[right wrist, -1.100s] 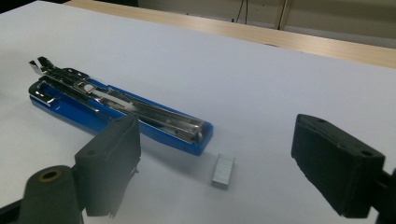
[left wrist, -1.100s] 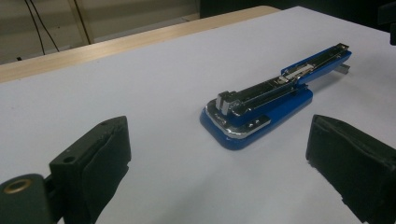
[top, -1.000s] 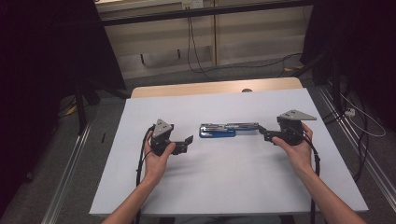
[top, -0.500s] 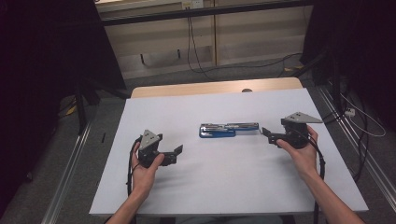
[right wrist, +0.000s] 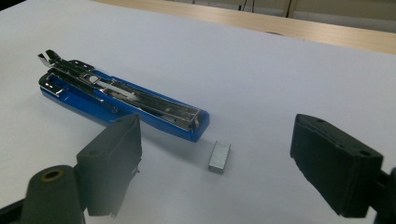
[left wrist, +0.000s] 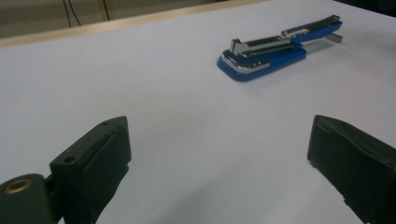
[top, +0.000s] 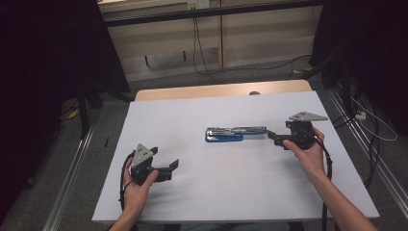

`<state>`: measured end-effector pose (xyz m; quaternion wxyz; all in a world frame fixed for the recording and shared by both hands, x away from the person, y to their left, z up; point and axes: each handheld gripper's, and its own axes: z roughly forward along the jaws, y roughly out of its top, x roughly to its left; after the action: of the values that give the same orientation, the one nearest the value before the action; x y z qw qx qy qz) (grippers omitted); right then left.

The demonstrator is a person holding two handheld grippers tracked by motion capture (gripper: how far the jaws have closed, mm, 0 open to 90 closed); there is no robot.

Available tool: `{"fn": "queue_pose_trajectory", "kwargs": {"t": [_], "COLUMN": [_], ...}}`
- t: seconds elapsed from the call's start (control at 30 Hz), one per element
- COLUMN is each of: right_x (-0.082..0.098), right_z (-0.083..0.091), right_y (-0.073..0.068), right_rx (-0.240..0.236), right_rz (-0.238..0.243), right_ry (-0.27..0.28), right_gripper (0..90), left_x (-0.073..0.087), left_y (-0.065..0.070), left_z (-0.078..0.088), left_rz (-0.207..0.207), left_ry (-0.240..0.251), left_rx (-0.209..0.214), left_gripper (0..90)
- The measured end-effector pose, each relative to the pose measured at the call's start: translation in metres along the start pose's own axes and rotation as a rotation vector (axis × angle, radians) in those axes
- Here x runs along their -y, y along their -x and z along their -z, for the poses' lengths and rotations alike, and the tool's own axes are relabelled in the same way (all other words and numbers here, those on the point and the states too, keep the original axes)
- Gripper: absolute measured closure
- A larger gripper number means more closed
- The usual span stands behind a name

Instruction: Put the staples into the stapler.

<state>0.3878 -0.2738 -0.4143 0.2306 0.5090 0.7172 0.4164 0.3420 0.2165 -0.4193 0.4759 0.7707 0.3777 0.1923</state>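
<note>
A blue stapler lies flipped open on the white table top, its metal staple channel facing up. From the left gripper view the stapler is well beyond the jaws. My left gripper is open near the front left, far from it, with only bare table between its pads. My right gripper is open just right of the stapler's end. In the right gripper view a small strip of staples lies on the table between the wide jaws, beside the stapler, untouched.
The table's wooden far edge borders the white top. Metal rails run along the floor on both sides, with cables at the right. A low shelf unit stands behind the table.
My left hand has drawn back from beside the stapler toward the near left corner of the table. The right hand and the stapler have stayed put.
</note>
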Motion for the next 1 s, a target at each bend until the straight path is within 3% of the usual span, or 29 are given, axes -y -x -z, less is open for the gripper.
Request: {"fn": "queue_pose_trajectory", "kwargs": {"t": [0.13, 0.3, 0.4, 0.47, 0.67, 0.87, 0.97, 1.0], "right_x": [-0.001, 0.002, 0.002, 0.001, -0.003, -0.007, -0.011, -0.013], "right_z": [-0.002, -0.006, -0.009, -0.010, -0.016, -0.026, -0.030, -0.031], "right_y": [0.005, 0.014, 0.019, 0.021, 0.023, 0.025, 0.025, 0.026], "right_rx": [0.000, -0.027, -0.018, -0.014, -0.032, -0.047, -0.052, -0.046], "right_rz": [0.010, -0.014, -0.012, -0.010, 0.021, 0.026, 0.033, 0.037], "right_ry": [-0.028, -0.069, -0.108, -0.131, -0.179, -0.235, -0.254, -0.262], "right_gripper": [18.3, 20.1, 21.0, 22.8, 17.0, 29.2, 36.9, 38.5], "left_x": [0.007, 0.011, 0.011, 0.009, 0.007, 0.007, 0.008, 0.008], "left_y": [-0.003, 0.002, 0.003, 0.004, 0.011, 0.013, 0.009, 0.007], "left_z": [0.014, 0.022, 0.021, 0.019, 0.008, 0.006, 0.008, 0.009], "left_rz": [0.023, -0.016, 0.004, -0.008, -0.039, -0.055, -0.022, -0.017], "left_ry": [0.013, 0.009, 0.021, 0.021, 0.001, 0.001, 0.011, 0.012], "left_rx": [-0.024, -0.033, -0.021, -0.032, -0.008, 0.006, 0.024, 0.012], "left_gripper": [6.0, 5.7, 5.7, 5.7, 5.9, 5.9, 5.7, 5.7]}}
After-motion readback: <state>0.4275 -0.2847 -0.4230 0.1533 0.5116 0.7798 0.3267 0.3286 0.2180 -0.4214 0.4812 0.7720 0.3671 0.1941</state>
